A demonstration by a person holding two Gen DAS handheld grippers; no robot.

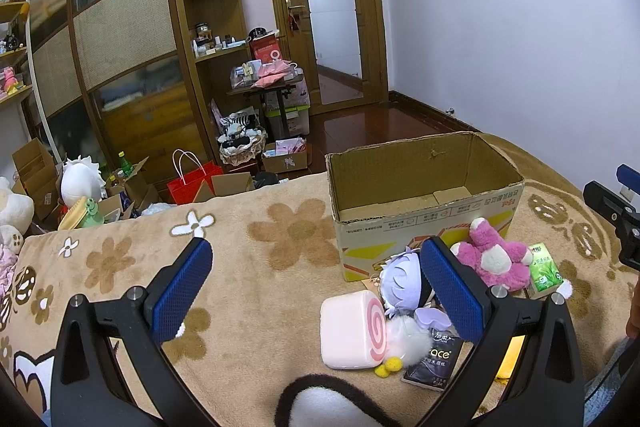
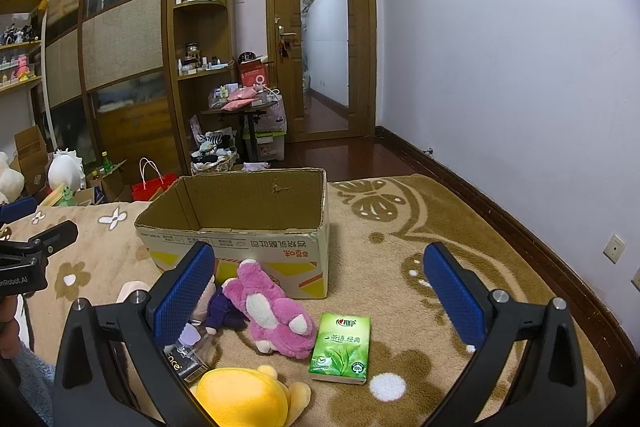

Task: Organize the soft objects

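A tan blanket (image 2: 400, 267) is showing brown flowers and white dots, and the brown cardboard box (image 2: 240, 239) is wearing yellow and red printing on its white front. A pink bear (image 2: 268, 303) with cream patches is lying beside a green tissue pack (image 2: 340, 347), a yellow plush toy (image 2: 244, 395) and a pink swirl-ended cushion (image 1: 352, 331). Both grippers' fingers (image 2: 184, 291) are showing blue pads on black frames.

We see the box (image 2: 240, 227) on the blanket (image 2: 400, 235), plush bear (image 2: 268, 307) before it, tissue pack (image 2: 342, 347) right of the bear, duck plush (image 2: 244, 399) nearest.
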